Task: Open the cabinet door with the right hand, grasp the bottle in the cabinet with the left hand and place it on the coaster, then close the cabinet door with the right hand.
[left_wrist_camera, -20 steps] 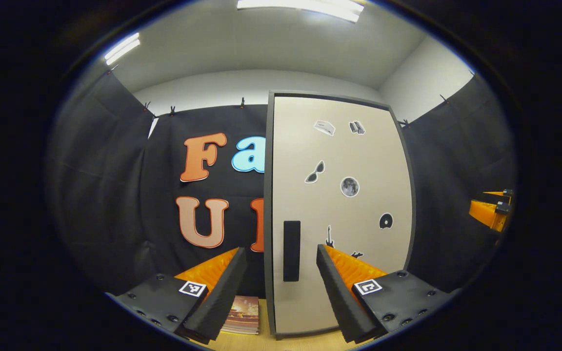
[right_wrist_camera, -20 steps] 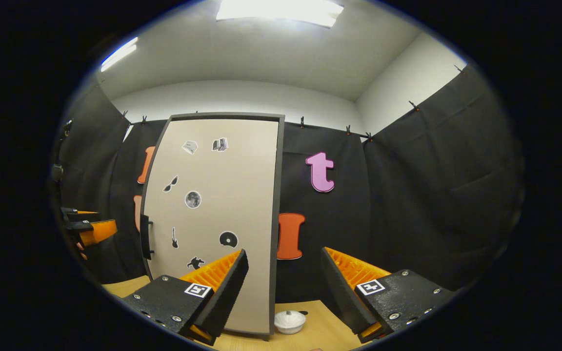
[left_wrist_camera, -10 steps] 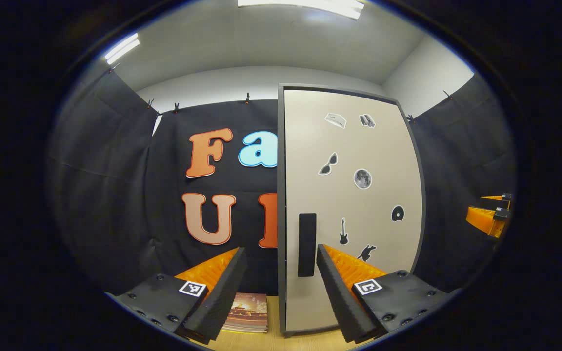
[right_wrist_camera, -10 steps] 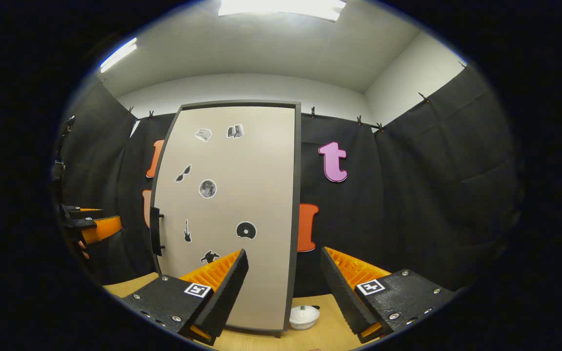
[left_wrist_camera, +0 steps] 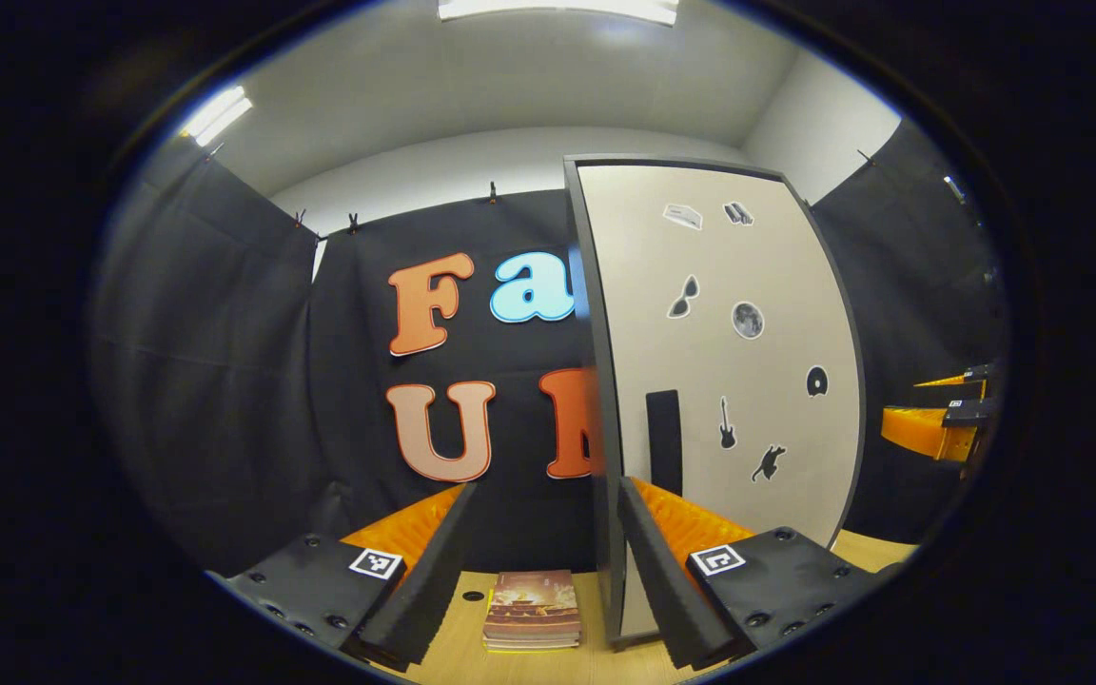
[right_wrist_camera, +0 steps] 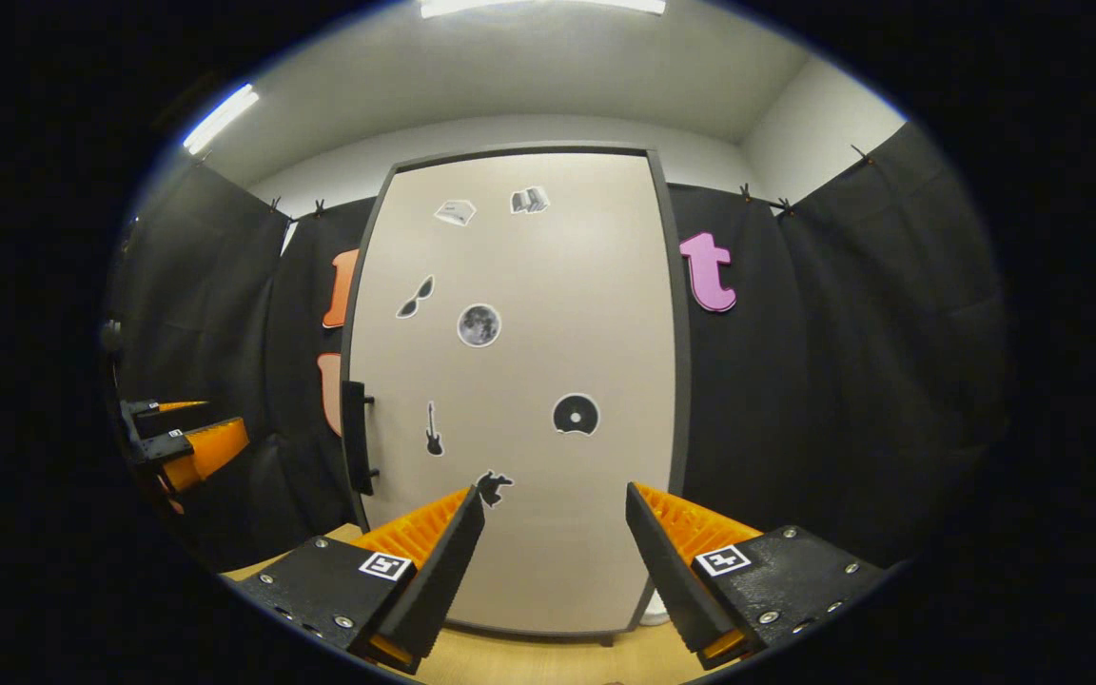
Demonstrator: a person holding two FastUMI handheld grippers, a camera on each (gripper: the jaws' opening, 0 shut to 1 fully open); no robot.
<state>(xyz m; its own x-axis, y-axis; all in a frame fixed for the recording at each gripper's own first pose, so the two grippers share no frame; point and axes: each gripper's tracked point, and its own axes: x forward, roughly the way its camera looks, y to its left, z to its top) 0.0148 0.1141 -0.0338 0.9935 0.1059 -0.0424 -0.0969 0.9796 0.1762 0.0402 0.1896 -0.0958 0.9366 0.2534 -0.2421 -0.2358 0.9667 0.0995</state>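
Cabinet door [right_wrist_camera: 519, 381] stands shut, hiding its inside; both tongs [left_wrist_camera: 540, 561] [right_wrist_camera: 548, 561] gape empty.

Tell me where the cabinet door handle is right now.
The handle sits low on the left edge of the closed door in the right gripper view, left of the guitar sticker. In the left gripper view it stands just above that gripper's right-hand finger.
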